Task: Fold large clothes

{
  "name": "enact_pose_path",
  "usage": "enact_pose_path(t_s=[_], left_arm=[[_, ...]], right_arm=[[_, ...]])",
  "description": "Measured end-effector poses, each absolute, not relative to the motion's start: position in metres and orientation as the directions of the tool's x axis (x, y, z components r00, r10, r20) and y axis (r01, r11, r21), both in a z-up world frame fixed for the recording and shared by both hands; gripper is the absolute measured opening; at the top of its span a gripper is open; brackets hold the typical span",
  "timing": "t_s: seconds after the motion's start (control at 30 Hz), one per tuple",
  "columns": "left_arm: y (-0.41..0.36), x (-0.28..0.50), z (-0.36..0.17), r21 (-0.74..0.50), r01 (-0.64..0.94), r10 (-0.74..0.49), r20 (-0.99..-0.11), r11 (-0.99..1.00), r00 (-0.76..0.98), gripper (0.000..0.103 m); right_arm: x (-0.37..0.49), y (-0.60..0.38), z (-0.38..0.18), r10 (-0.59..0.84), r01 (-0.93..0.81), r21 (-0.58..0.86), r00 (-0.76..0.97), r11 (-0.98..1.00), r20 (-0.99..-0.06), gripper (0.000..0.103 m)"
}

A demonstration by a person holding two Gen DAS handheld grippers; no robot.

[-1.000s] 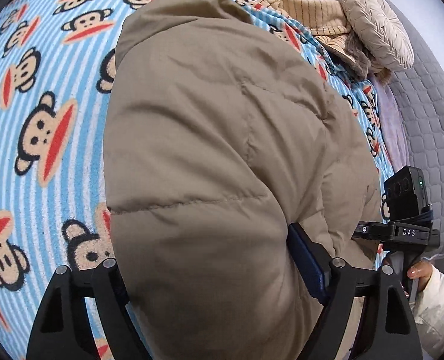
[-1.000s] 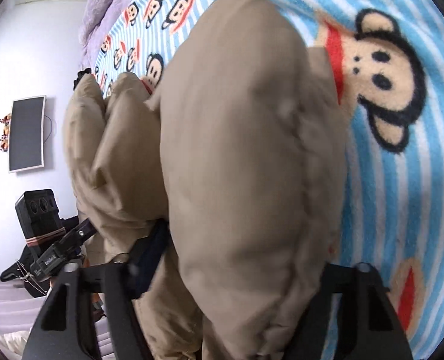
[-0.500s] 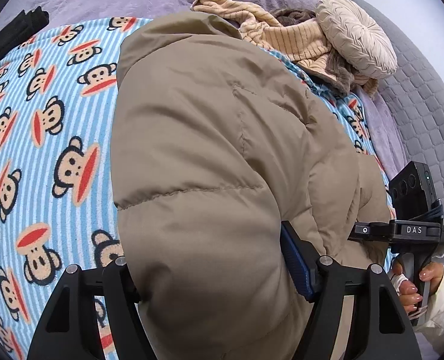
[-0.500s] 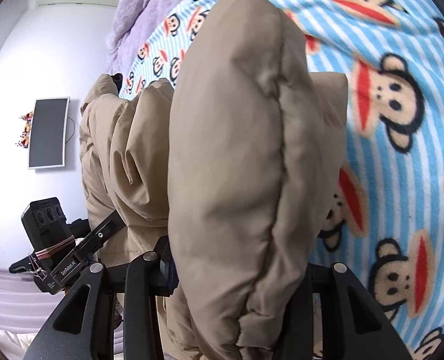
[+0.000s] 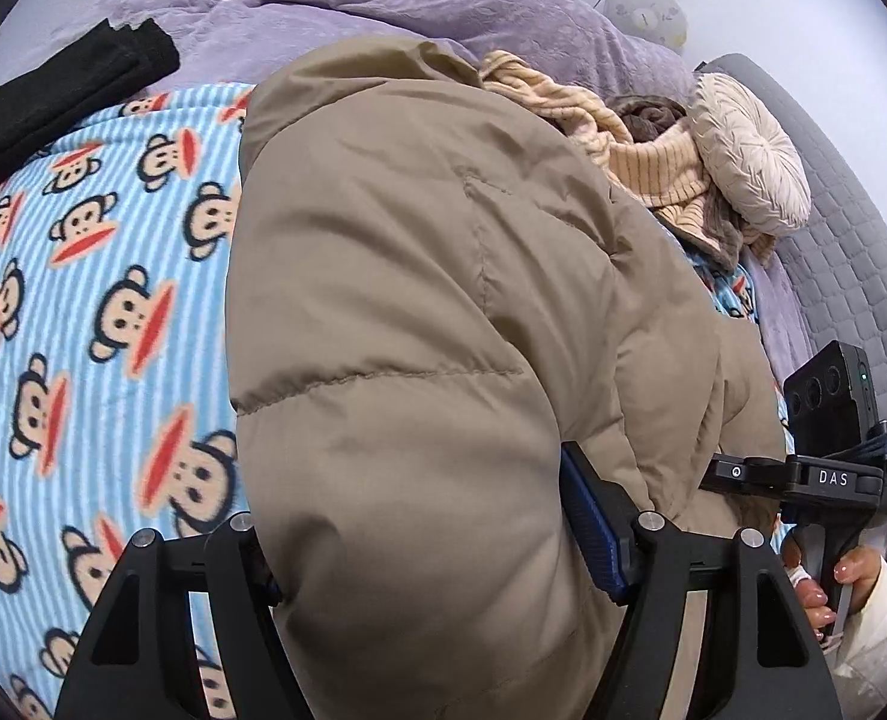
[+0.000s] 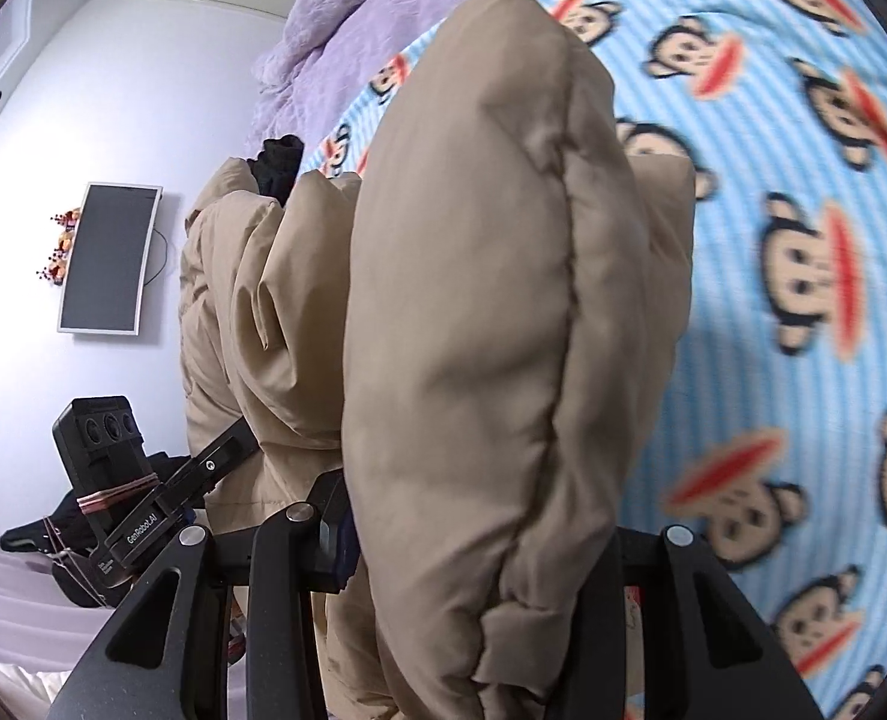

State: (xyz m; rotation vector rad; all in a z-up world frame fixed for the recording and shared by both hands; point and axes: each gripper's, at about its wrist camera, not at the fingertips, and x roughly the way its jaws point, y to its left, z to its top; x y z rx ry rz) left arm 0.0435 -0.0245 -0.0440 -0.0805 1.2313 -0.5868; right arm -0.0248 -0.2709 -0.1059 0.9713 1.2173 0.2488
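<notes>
Jacket (image 5: 419, 312) — a tan, puffy one — is bulging up between the fingers of both grippers, above a blue striped monkey-print blanket (image 5: 83, 312) spread on a bed. The left gripper (image 5: 437, 546) is clamping a thick roll of the padding, its blue-lined right finger (image 5: 587, 528) pressing into the fabric while the other finger is sitting at the fold's far side. The right gripper (image 6: 479, 540) is likewise gripping a fat padded edge, the jaws standing fairly wide around the bulk, and a hand (image 5: 833, 588) is showing on its handle at the left view's lower right. The jacket is hanging in folds between the two tools, with its far end reaching toward the purple bedding (image 5: 419, 6). Left of the jacket, the blanket is lying bare and flat — open room there. Beyond it, a black garment (image 5: 65, 96) is lying near the blanket's far corner, and a heap of striped cream clothes (image 5: 641, 156) and a round pillow (image 5: 749, 156) are crowding the right side by the grey quilted edge (image 5: 857, 252).
</notes>
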Motion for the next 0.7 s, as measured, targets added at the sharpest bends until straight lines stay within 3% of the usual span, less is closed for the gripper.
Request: enact_pose_path(t_s=[0.23,0.37,0.47,0.5,0.57,0.7], left_arm=[[0.052,0.104,-0.054,-0.305,0.346,-0.404,-0.875,0.887,0.266,0.074],[0.079,0.127,-0.091,-0.246,0.272,-0.319,-0.908,0.93,0.272,0.074],[0.096,0.132,-0.111,-0.257,0.229,-0.313,-0.913,0.939,0.259,0.083],[0.099,0.131,-0.111,-0.262,0.228,-0.317,-0.913,0.938,0.255,0.083],[0.103,0.127,-0.102,-0.233,0.23,-0.294,-0.915,0.945,0.277,0.082],[0.115,0.125,-0.069,-0.161,0.261,-0.259,-0.877,0.952,0.405,0.082]], right_arm=[[0.038,-0.208,-0.117,0.632,0.303,0.734,0.375,0.608,-0.678,0.043],[0.061,-0.192,-0.135,0.597,0.318,0.68,0.325,0.661,-0.733,0.043],[0.067,-0.193,-0.148,0.552,0.354,0.625,0.294,0.695,-0.78,0.05],[0.065,-0.197,-0.148,0.538,0.373,0.611,0.29,0.698,-0.792,0.058],[0.058,-0.205,-0.142,0.475,0.406,0.549,0.275,0.73,-0.836,0.063],[0.035,-0.226,-0.096,0.245,0.396,0.372,0.335,0.839,-0.91,0.063]])
